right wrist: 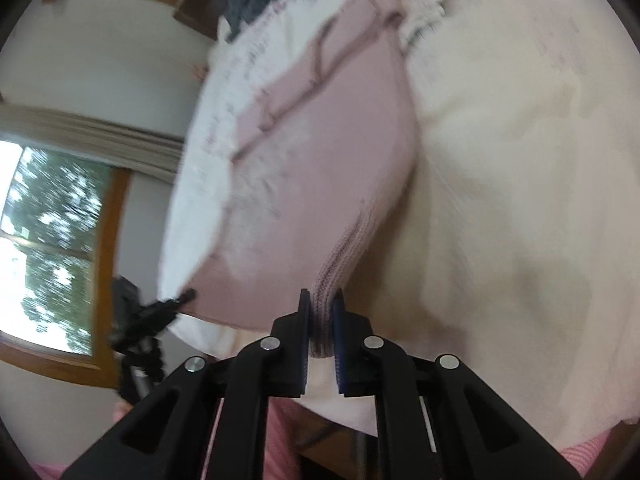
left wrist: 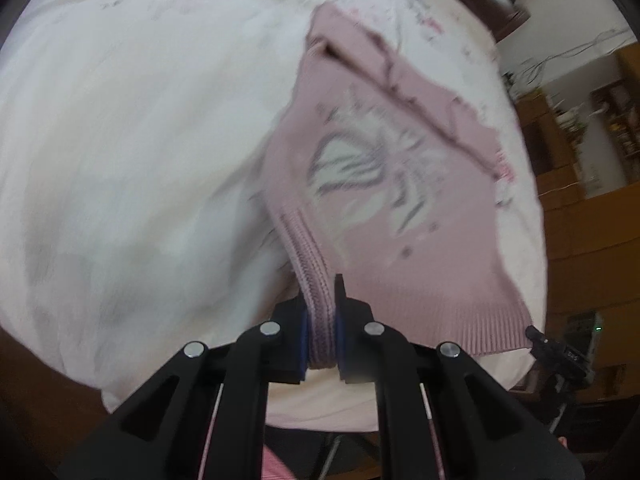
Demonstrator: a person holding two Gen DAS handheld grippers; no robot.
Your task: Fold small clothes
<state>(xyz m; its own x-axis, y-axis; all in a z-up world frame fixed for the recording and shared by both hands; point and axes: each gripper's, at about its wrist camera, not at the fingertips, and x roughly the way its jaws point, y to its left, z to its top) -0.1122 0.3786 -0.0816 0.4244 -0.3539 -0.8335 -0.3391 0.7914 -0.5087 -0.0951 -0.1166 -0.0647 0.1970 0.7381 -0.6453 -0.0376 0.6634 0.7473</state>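
— What do the fingers hold?
— The left gripper [left wrist: 322, 320] and the right gripper [right wrist: 320, 322] each clamp the ribbed hem of the pink sweater [left wrist: 384, 184].
— And the rest?
— It stretches ahead of both fingertips over the white bedding [left wrist: 140, 140].

Daylight from the window [right wrist: 52, 248], heavy motion blur, fisheye-bent edges, seemingly soft shadows.

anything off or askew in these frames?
Nothing stands out. Left gripper and right gripper each pinch the ribbed hem of the pink knit sweater, spread over the white bedcover.
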